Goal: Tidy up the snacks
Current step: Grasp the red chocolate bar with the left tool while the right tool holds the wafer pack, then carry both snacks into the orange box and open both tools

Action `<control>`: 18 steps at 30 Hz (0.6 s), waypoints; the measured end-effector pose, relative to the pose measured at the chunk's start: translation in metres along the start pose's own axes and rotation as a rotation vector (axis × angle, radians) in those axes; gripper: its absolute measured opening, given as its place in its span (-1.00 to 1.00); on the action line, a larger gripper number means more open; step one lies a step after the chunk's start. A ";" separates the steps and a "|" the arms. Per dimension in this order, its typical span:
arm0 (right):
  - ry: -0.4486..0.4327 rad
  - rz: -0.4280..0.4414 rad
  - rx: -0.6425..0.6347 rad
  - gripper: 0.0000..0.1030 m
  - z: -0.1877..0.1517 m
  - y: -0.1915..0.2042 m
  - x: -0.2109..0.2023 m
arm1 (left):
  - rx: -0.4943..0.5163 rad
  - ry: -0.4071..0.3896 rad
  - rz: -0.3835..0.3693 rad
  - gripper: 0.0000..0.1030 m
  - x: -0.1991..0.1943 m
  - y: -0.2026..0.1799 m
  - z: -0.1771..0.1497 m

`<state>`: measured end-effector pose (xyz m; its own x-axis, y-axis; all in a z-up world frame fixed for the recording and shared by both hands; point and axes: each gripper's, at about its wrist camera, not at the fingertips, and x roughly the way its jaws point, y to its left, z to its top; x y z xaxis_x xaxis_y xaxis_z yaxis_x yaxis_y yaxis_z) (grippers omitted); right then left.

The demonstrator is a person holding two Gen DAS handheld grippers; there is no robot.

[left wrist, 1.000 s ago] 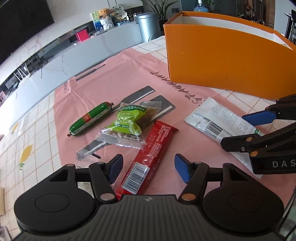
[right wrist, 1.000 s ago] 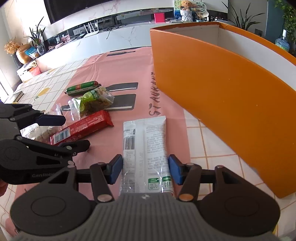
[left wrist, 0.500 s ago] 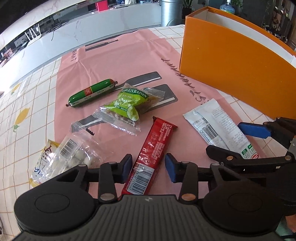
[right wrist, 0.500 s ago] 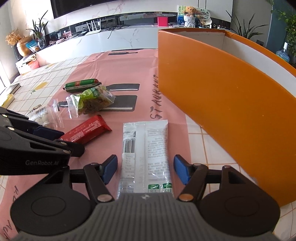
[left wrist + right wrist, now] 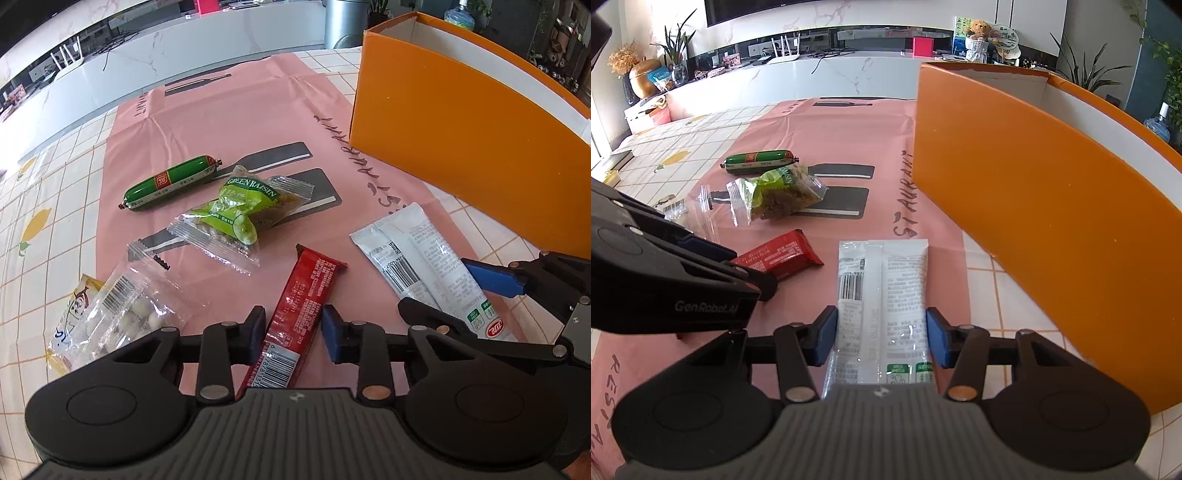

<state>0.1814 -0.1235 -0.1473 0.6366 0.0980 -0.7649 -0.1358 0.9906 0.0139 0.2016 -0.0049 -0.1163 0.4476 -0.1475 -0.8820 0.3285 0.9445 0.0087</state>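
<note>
Left wrist view puts the left gripper [image 5: 293,334] low in the frame, its blue pads [image 5: 334,334] astride the near end of a flat red foil-wrapped snack bar [image 5: 304,310]. The jaws have just been closing; the left pad meets the wrapper's edge while a sliver of pink still shows at the right pad, so I read this as not yet a firm grip. The bar's long axis runs up-frame, tilted slightly right, almost along the fingers.

In the right wrist view the right gripper [image 5: 881,336] straddles a long white plastic snack pouch [image 5: 882,295] in the same way. Its jaws have also just been closing and both pads sit against the pouch's edges, though the film shows no pinch or buckle, so it is at most a light hold. The pouch's long axis points straight up-frame.

Farther out on the pink plastic mat [image 5: 240,110] lie a clear green raisin packet [image 5: 240,214], a green sausage stick [image 5: 170,182] and, at lower left, a clear bag of white sweets [image 5: 125,310]. The tall orange cardboard box [image 5: 461,122], likely the destination, stands upper right, nearer the right gripper.

Each gripper's body hides the near end of its snack, and the box's floor cannot be seen over its wall.
</note>
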 end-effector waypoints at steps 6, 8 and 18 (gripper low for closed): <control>-0.008 0.031 0.065 -0.08 -0.001 -0.009 -0.006 | -0.057 -0.026 0.020 -0.47 -0.015 0.001 -0.009; -0.029 0.042 0.067 -0.08 -0.001 -0.009 -0.012 | -0.086 -0.037 0.020 -0.47 -0.023 0.002 -0.012; -0.201 0.097 0.092 -0.09 0.006 -0.026 -0.069 | -0.156 -0.170 -0.015 -0.49 -0.084 -0.011 0.003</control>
<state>0.1457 -0.1552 -0.0913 0.7632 0.2011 -0.6141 -0.1399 0.9792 0.1469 0.1628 -0.0032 -0.0406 0.5821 -0.1964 -0.7891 0.2093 0.9739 -0.0880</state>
